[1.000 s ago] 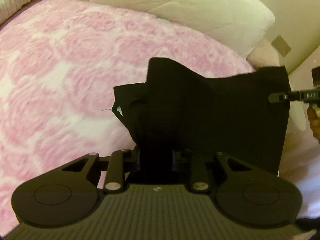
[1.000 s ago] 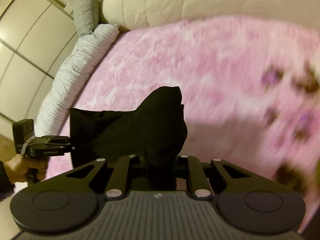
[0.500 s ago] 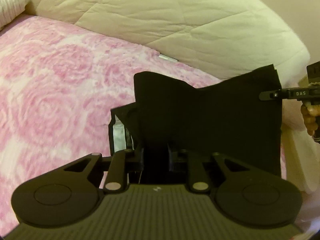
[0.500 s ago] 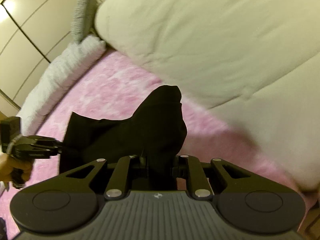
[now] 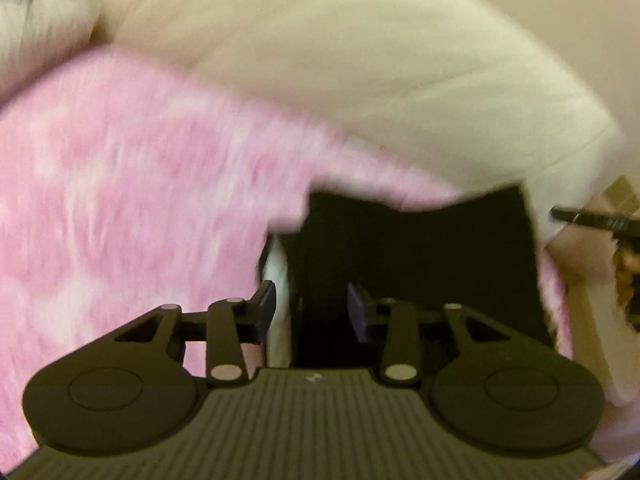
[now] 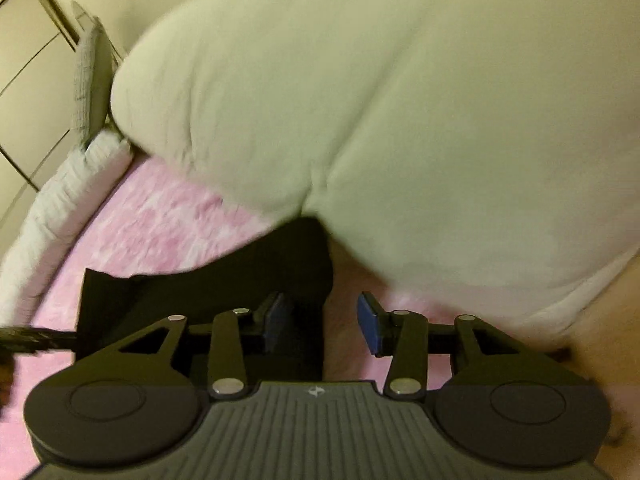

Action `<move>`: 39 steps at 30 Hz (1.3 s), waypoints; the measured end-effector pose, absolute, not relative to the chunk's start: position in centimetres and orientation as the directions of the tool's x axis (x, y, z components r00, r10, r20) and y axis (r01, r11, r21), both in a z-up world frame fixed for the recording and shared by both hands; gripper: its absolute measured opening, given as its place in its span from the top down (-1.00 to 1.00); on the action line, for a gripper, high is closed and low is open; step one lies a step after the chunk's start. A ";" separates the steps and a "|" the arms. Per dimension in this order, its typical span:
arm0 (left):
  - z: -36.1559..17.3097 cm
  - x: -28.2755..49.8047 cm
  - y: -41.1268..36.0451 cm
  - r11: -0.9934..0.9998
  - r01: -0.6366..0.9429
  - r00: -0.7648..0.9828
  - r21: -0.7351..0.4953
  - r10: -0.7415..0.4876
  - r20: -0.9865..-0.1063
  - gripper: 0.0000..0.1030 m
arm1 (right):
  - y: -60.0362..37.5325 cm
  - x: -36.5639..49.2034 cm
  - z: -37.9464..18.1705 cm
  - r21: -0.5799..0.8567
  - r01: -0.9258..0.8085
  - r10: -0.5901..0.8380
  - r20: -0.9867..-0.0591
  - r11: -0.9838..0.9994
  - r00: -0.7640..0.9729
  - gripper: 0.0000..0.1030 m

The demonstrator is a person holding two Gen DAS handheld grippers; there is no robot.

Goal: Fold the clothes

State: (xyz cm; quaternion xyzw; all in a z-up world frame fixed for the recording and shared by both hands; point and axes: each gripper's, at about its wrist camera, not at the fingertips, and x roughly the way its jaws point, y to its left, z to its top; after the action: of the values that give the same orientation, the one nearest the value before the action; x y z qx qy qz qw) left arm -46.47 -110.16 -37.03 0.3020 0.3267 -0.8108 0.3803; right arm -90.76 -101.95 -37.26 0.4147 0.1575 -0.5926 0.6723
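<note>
A folded black garment (image 5: pixel 420 248) lies on the pink fluffy blanket (image 5: pixel 120 200), close to the cream duvet. My left gripper (image 5: pixel 312 312) has its jaws opening. The cloth's near edge still sits between them, but the left pad stands clear of it. In the right wrist view the same garment (image 6: pixel 224 280) runs off to the left. My right gripper (image 6: pixel 322 324) is also opening, with cloth by its left pad and bare blanket showing before its right pad. The right gripper's fingers (image 5: pixel 592 220) show at the far right, just off the cloth's corner. The left view is motion-blurred.
A bulky cream duvet (image 6: pixel 400 120) fills the far side of the bed. A white ribbed pillow (image 6: pixel 52 200) and a grey cushion (image 6: pixel 86 80) lie at the left by pale wardrobe doors (image 6: pixel 24 80). A person's hand (image 5: pixel 626 276) shows at the right edge.
Both grippers carried the black garment across the blanket toward the cream duvet. Their jaws, shut on the cloth before, have now spread apart, and the cloth sits lower.
</note>
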 end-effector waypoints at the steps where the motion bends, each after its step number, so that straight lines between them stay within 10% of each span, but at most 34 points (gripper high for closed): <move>1: -36.3 -46.9 -110.3 -0.520 0.796 -0.558 -0.310 -0.435 -0.707 0.36 | -101.6 -90.1 -36.7 0.357 0.934 -0.684 -0.686 -0.020 0.248 0.16; 8: -39.9 -52.2 -114.0 -0.624 0.719 -0.581 -0.305 -0.301 -0.756 0.41 | -105.1 -87.0 -37.9 0.329 0.942 -0.689 -0.666 0.071 0.285 0.19; 11: -42.6 -51.4 -115.8 -0.556 0.765 -0.560 -0.324 -0.326 -0.762 0.95 | -107.4 -87.5 -40.6 0.303 0.952 -0.639 -0.724 0.041 0.258 0.45; 17: -41.8 -50.0 -115.6 -0.507 0.777 -0.579 -0.373 -0.345 -0.738 0.93 | -108.6 -87.7 -43.2 0.272 0.960 -0.610 -0.750 0.068 0.256 0.46; 20: -40.0 -49.2 -114.5 -0.519 0.778 -0.572 -0.354 -0.355 -0.739 0.65 | -107.3 -87.8 -41.8 0.300 0.954 -0.633 -0.736 0.014 0.240 0.32; 22: -38.8 -48.1 -113.2 -0.515 0.792 -0.553 -0.328 -0.377 -0.743 -0.07 | -104.9 -88.4 -40.1 0.337 0.941 -0.663 -0.709 -0.018 0.241 0.20; 26: -38.5 -44.9 -110.2 -0.470 0.832 -0.493 -0.295 -0.380 -0.783 -0.16 | -99.1 -88.2 -39.2 0.402 0.914 -0.647 -0.712 -0.058 0.272 -0.12; 33: -42.8 -42.5 -106.6 -0.386 0.862 -0.453 -0.328 -0.298 -0.840 -0.16 | -91.9 -88.2 -43.3 0.557 0.793 -0.569 -0.746 -0.247 0.346 -0.12; 39: -43.3 -45.2 -105.1 -0.449 0.840 -0.453 -0.306 -0.267 -0.851 -0.17 | -92.2 -89.2 -44.3 0.567 0.782 -0.528 -0.761 -0.258 0.377 0.88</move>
State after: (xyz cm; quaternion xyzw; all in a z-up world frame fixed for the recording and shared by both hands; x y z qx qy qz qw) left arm -45.21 -105.09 -43.30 0.3772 0.3795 -0.7631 0.3625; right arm -89.24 -92.24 -44.31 0.5744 0.1106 -0.5471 0.5988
